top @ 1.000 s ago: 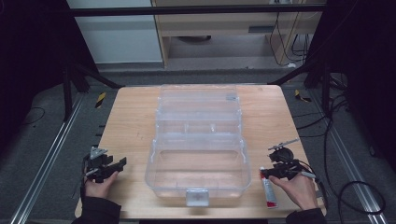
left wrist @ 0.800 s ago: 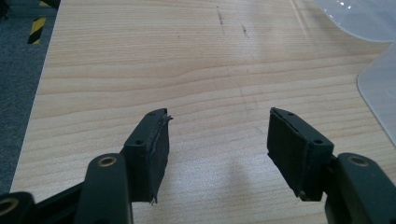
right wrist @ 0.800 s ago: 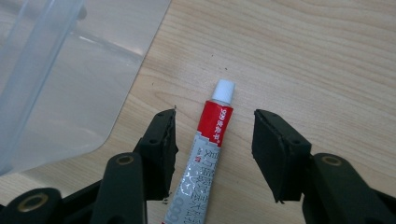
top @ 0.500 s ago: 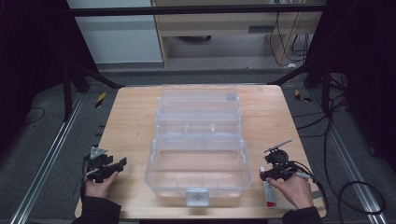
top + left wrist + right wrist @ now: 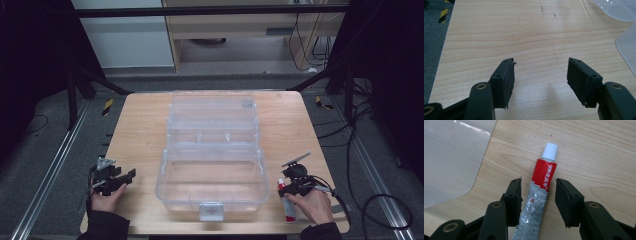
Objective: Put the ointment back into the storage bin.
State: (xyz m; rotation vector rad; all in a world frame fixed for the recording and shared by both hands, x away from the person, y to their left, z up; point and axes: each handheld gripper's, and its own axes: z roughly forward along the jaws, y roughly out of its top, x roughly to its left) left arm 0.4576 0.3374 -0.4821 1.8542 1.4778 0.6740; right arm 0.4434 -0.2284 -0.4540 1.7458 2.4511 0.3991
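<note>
Tube [image 5: 537, 195]: a squeezable ointment tube lying flat on the counter, between the two fingers of the right gripper [image 5: 537, 195]; it lies against the left-hand finger [image 5: 514, 195] and a gap shows to the right-hand one.
Tube material: glossy silver foil body, crinkled towards its rear, with a red printed band and a white ribbed screw cap [image 5: 550, 151].
Tube axis: its long axis runs almost along the fingers, tilted slightly; the cap points away beyond the fingertips, the flat end lies back under the gripper body.
Right gripper state: fingers spread apart either side of the tube, not clamped on it.
Left gripper [image 5: 540, 72]: matt black fingers with thin worn pads, set wide apart over bare counter, nothing between them.
Counter [image 5: 499, 32]: pale wood with fine grain and a few dark scuffs ahead of the left fingers.
Box [image 5: 212, 150]: clear plastic, rounded corners, lid laid open; in the right gripper view its frosted, rounded edge lies just left of the fingers.
</note>
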